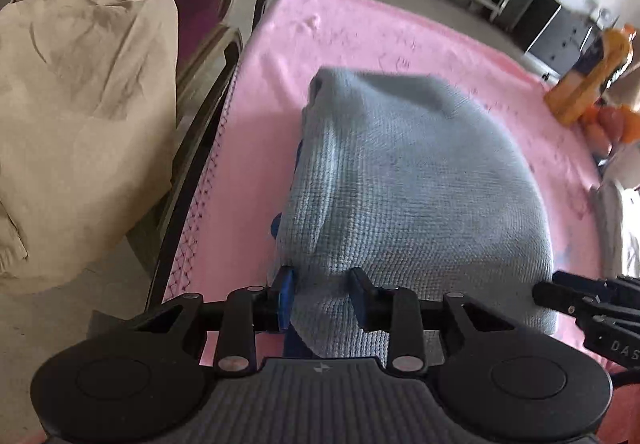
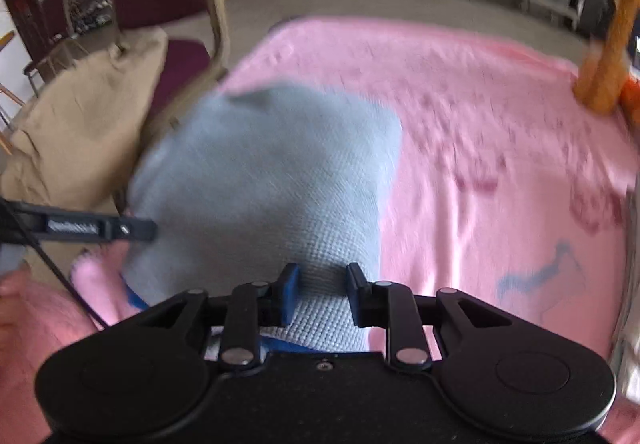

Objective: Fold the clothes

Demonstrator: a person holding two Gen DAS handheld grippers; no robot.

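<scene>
A light blue knitted garment (image 1: 412, 180) lies folded over on the pink blanket (image 1: 360, 40) that covers the table. My left gripper (image 1: 322, 296) is shut on the garment's near left edge. The right gripper shows in the left wrist view as black fingers (image 1: 576, 296) at the garment's right corner. In the right wrist view my right gripper (image 2: 323, 294) is shut on the near edge of the same garment (image 2: 272, 172); the blanket (image 2: 480, 124) spreads to its right. The left gripper's black finger (image 2: 100, 230) shows at the garment's left side.
A beige garment (image 1: 76, 116) is heaped on a maroon chair (image 1: 196, 12) left of the table; it also shows in the right wrist view (image 2: 76, 140). Orange bottles and fruit (image 1: 596, 84) stand at the table's far right corner. Shelves line the far wall.
</scene>
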